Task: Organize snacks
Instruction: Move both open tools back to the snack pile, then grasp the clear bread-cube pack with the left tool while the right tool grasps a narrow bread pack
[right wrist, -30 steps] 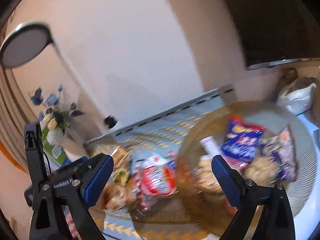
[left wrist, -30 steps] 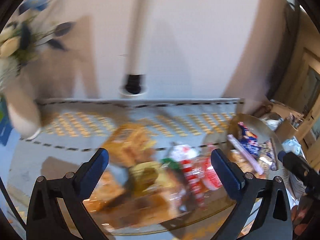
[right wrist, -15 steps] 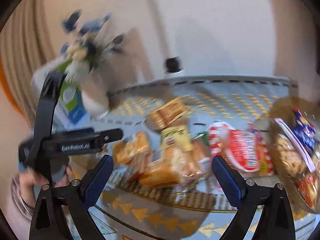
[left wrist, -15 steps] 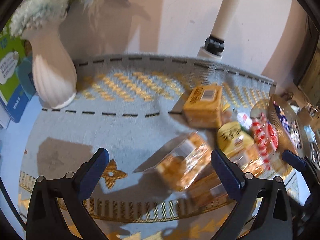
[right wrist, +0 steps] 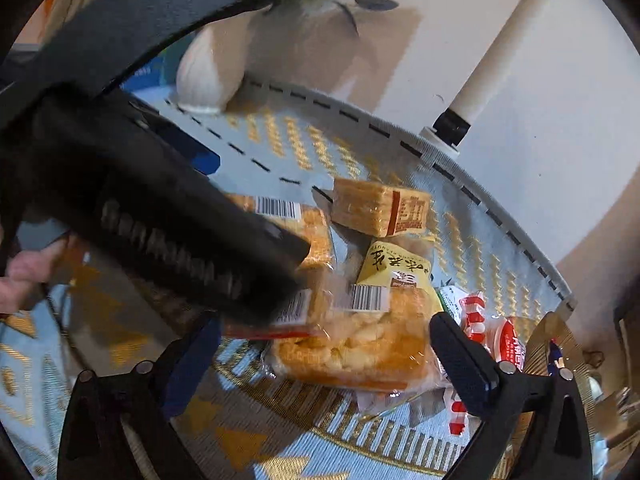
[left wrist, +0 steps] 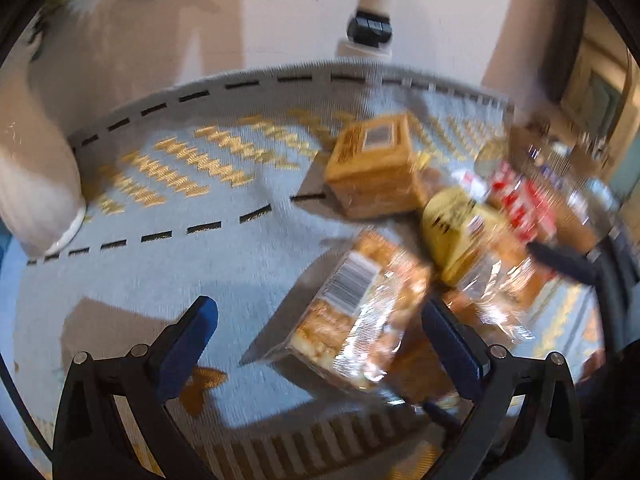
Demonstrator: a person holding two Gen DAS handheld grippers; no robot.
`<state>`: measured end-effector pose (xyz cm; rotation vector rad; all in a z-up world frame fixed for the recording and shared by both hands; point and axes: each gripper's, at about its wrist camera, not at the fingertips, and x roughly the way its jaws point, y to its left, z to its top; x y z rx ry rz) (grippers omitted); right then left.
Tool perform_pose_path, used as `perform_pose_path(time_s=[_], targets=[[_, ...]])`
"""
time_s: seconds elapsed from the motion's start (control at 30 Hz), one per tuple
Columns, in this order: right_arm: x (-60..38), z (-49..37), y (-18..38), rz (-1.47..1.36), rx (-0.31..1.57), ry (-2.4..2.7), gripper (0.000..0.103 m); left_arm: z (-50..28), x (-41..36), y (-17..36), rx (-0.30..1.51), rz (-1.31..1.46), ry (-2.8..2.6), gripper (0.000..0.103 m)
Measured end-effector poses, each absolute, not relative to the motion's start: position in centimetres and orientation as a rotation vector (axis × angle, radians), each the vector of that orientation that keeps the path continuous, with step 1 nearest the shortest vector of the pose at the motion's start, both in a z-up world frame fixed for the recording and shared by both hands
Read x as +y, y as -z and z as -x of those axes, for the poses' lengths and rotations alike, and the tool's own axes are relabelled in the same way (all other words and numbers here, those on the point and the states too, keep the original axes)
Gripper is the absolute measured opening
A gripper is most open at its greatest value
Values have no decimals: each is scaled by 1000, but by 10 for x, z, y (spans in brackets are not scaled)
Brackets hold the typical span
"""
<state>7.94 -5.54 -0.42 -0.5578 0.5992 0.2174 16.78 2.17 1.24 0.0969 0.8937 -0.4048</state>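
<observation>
The left hand-held gripper [left wrist: 320, 344] stands wide apart above the table, holding nothing. Between and just beyond its blue pads [left wrist: 188, 340] lies a clear-wrapped golden pastry pack with a white barcode label [left wrist: 356, 312], tilted on the pale blue woven cloth with gold zigzag pattern [left wrist: 192, 248].

The right hand-held gripper [right wrist: 326, 360] is likewise wide apart and holds nothing. Between its fingers lies a second clear-wrapped pack of golden pastry with a barcode sticker [right wrist: 356, 340]. To its right lies a red-and-white snack packet [right wrist: 508, 344]; its print is too blurred to read.

The black body of the left gripper crosses the right wrist view from the left, bearing raised lettering that is only partly legible.

Just beyond the second pastry pack lies a yellow sachet with black Chinese characters [right wrist: 394, 268]. Farther still rests a tan rectangular cake block in clear wrap with a red-bordered printed label [right wrist: 380, 208], its text too small to read.

At the far left stands a white ribbed ceramic vase [right wrist: 204, 80], on the cloth's edge. At the far right a white pole with a black collar [right wrist: 480, 92] rises from behind the table.
</observation>
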Motion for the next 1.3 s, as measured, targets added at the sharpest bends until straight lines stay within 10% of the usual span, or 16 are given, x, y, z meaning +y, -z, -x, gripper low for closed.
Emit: perform_pose_path(time_s=[0.9,1.23,1.3], targets=[[-22,-62,14,737,495,-236,103,-183,14,8,955,-149,263,103],[-72,-85,-20,184,603,-505,103,-182,29,5,951,-117,237,103],[-76,-89,-18,115,638,-566,90,-182,39,3,946,-68,239,103]])
